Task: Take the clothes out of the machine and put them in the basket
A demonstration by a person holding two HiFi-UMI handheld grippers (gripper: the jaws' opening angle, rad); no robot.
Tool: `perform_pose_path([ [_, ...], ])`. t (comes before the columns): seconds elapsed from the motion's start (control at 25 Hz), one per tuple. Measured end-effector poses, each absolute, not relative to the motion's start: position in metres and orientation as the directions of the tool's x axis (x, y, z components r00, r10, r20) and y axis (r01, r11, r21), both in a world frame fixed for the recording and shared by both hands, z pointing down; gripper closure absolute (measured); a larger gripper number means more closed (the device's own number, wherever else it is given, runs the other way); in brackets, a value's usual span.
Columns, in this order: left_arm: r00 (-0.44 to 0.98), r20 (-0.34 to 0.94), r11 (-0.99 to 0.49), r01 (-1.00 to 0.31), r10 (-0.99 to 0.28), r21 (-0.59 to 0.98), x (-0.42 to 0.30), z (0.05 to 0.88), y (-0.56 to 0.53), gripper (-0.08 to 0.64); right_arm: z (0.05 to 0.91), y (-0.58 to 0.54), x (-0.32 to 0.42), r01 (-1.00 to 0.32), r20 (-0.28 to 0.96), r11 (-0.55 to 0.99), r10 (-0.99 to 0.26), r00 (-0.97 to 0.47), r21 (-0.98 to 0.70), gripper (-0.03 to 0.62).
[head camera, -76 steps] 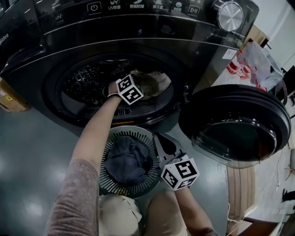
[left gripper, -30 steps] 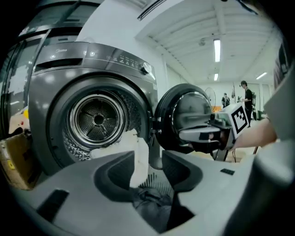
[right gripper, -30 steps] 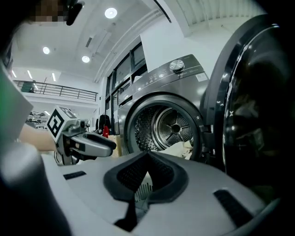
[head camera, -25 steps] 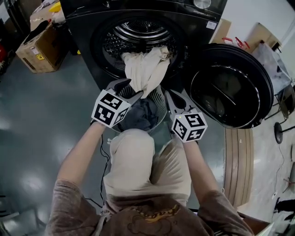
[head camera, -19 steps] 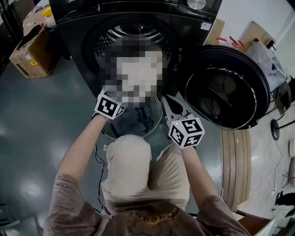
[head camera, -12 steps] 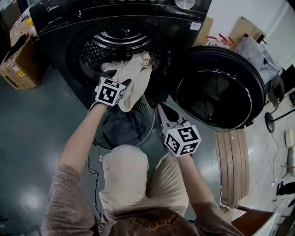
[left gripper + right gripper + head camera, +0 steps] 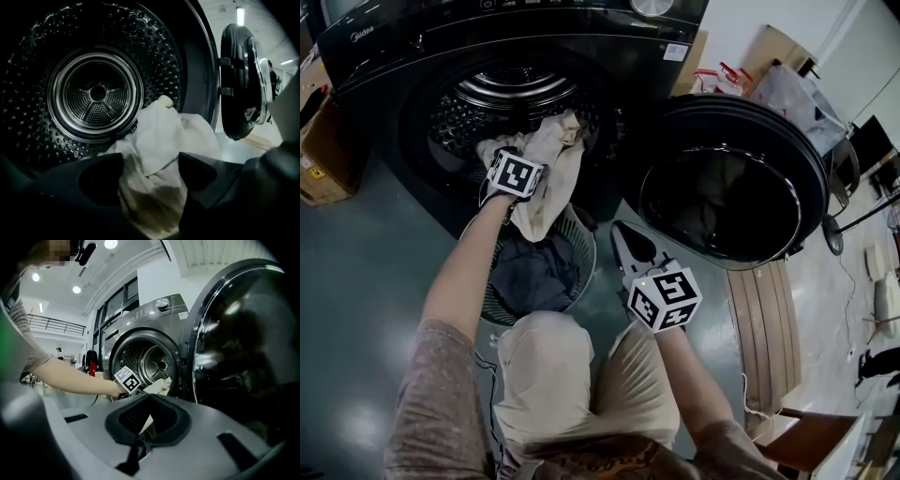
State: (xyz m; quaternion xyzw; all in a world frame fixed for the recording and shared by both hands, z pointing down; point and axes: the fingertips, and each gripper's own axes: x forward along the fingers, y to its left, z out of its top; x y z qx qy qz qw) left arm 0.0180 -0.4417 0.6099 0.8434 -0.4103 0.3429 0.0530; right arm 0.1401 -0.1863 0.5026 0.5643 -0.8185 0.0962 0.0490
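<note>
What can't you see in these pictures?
- Drum floor of the black washing machine: left gripper view, the crumpled cream cloth covers it.
- Bottom of the round grey slatted basket: head view, dark blue clothes cover it.
- Control panel labels: head view, cut off by the top edge.

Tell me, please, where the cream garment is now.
In the head view, upper left, the garment drapes from the drum mouth down to the basket.

A large workshop hall: ceiling lamps (image 7: 111,243) and a balcony railing (image 7: 56,324) high above the right claw (image 7: 150,397), bare grey floor (image 7: 356,281).
</note>
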Motion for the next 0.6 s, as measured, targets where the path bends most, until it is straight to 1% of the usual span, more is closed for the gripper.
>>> perform_pose_path([
  [0.08,0.419,0.623,-0.651,-0.734,-0.661,-0.196,0.018,0.616,-0.445,0.211,0.504,-0.187,0.143,-0.936,0.193,0.338,-0.916,-0.352,-0.102,0.595],
  [0.2,0.422,0.618,-0.655,-0.728,-0.663,-0.204,0.018,0.618,-0.445,0.233,0.506,-0.188,0.146,-0.937,0.194,0.335,-0.917,-0.349,-0.103,0.595],
  [0.32,0.438,0.602,-0.663,-0.718,-0.668,-0.213,0.020,0.612,-0.442,0.343,0.507,-0.189,0.144,-0.934,0.192,0.341,-0.915,-0.356,-0.106,0.595],
  [0.36,0.432,0.607,-0.660,-0.720,-0.667,-0.214,0.018,0.609,-0.439,0.438,0.507,-0.190,0.142,-0.932,0.191,0.345,-0.913,-0.360,-0.107,0.595],
  [0.4,0.423,0.617,-0.658,-0.722,-0.664,-0.214,0.016,0.607,-0.436,0.487,0.507,-0.190,0.140,-0.931,0.191,0.349,-0.912,-0.364,-0.108,0.595],
  [0.48,0.415,0.637,-0.662,-0.721,-0.650,-0.205,0.012,0.605,-0.425,0.510,0.508,-0.190,0.136,-0.927,0.191,0.359,-0.908,-0.374,-0.112,0.595],
  [0.6,0.462,0.626,-0.691,-0.702,-0.628,-0.175,0.013,0.591,-0.401,0.517,0.506,-0.188,0.130,-0.918,0.185,0.379,-0.900,-0.394,-0.113,0.595],
])
